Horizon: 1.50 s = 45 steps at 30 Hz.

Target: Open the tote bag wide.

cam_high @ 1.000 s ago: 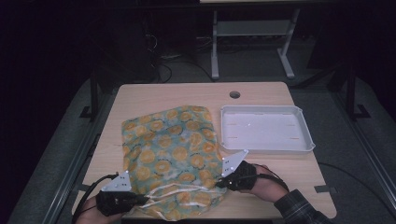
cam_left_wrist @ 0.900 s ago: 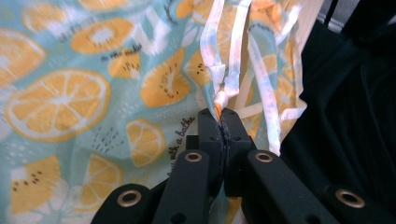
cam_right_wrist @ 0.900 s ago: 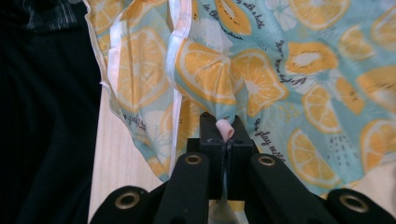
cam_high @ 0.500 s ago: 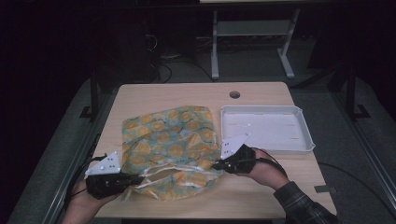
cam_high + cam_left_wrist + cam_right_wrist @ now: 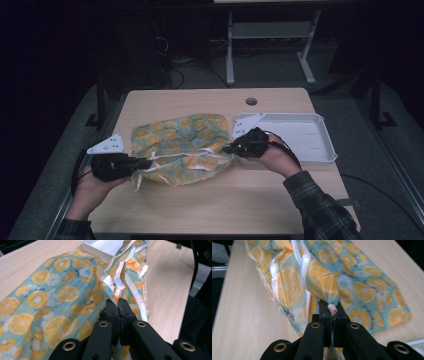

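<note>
**Orange-print cloth pinched at both ends**

At the left edge of the pale wooden table [image 5: 215, 200], a hand [image 5: 87, 192] holds the left gripper [image 5: 145, 163], a black tool with a grey three-cornered plate on top and a dark cable looping off to the side. Its two black jaws are pressed together on a bunched corner of the cloth [image 5: 187, 145], and in the left gripper view the gathered folds rise straight out of the pinch [image 5: 119, 302].

The cloth is thin and soft, teal with orange slices and pale flowers printed all over it, edged with a white ribbon-like trim [image 5: 112, 282] that twists and crinkles along the near side. It lies across the middle of the table, its far part flat on the wood, its near edge lifted and drawn between the two tools into loose ridges.

To the right, the right gripper [image 5: 231, 148] is held in a hand [image 5: 272, 155] coming out of a plaid sleeve [image 5: 320, 210]. Its jaws are clamped tight on another corner, where a small cone of fabric [image 5: 322, 285] and a curl of trim poke up from the grip.

Just beyond that hand sits a shallow white tray [image 5: 320, 155], rectangular with rounded corners and a smooth, plastic-looking surface. Farther back in the tabletop is a round hole [image 5: 251, 101].
</note>
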### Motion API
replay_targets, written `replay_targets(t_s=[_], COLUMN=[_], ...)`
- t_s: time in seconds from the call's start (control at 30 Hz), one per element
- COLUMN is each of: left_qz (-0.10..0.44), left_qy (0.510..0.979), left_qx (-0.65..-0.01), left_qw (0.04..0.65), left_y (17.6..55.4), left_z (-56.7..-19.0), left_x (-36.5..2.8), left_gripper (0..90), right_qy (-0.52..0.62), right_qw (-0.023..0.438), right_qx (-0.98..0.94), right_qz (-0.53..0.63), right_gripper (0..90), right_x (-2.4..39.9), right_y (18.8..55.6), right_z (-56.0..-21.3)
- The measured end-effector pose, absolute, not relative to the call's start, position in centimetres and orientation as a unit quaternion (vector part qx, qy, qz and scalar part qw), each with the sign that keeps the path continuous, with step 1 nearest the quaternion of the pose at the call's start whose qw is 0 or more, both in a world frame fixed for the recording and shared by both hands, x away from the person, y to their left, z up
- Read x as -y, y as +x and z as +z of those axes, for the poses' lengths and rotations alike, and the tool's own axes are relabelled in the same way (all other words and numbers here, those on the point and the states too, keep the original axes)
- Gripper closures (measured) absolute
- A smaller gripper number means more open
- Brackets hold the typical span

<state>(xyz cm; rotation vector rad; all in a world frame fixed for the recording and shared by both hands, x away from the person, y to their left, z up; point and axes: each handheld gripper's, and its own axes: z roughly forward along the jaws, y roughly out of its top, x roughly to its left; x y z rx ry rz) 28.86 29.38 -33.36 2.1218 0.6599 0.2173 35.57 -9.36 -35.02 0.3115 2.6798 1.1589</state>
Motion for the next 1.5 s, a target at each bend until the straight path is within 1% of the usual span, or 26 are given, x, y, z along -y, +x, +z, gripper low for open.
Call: replay_targets(t_s=[0.37,0.63,0.9,1.1,1.23,1.37,1.5], left_qz=[0.079,0.082,0.093,0.105,0.109,0.101,0.091], left_qy=[0.838,0.821,0.799,0.798,0.811,0.824,0.830], left_qx=[-0.316,-0.353,-0.403,-0.433,-0.435,-0.441,-0.442], left_qw=[0.437,0.440,0.436,0.406,0.375,0.341,0.328], left_y=[34.0,37.3,40.0,41.5,42.1,42.6,42.5], left_z=[-33.6,-34.8,-36.9,-38.8,-39.6,-40.8,-41.8], left_x=[-30.8,-31.9,-32.5,-32.3,-31.8,-31.4,-31.2], left_gripper=[88.9,88.9,89.0,89.1,89.2,89.2,89.2], right_qy=[0.145,0.176,0.207,0.238,0.245,0.248,0.243], right_qw=[0.108,0.112,0.119,0.121,0.129,0.126,0.120], right_qx=[-0.906,-0.902,-0.900,-0.896,-0.904,-0.910,-0.915], right_qz=[0.382,0.378,0.365,0.355,0.327,0.308,0.298], right_gripper=[88.2,88.2,88.2,88.3,88.3,88.3,88.3], right_x=[8.1,6.8,5.3,4.3,3.7,3.3,3.2], right_y=[40.1,43.0,45.9,47.6,48.3,48.4,48.3], right_z=[-34.2,-34.6,-36.5,-38.9,-40.6,-41.9,-42.6])
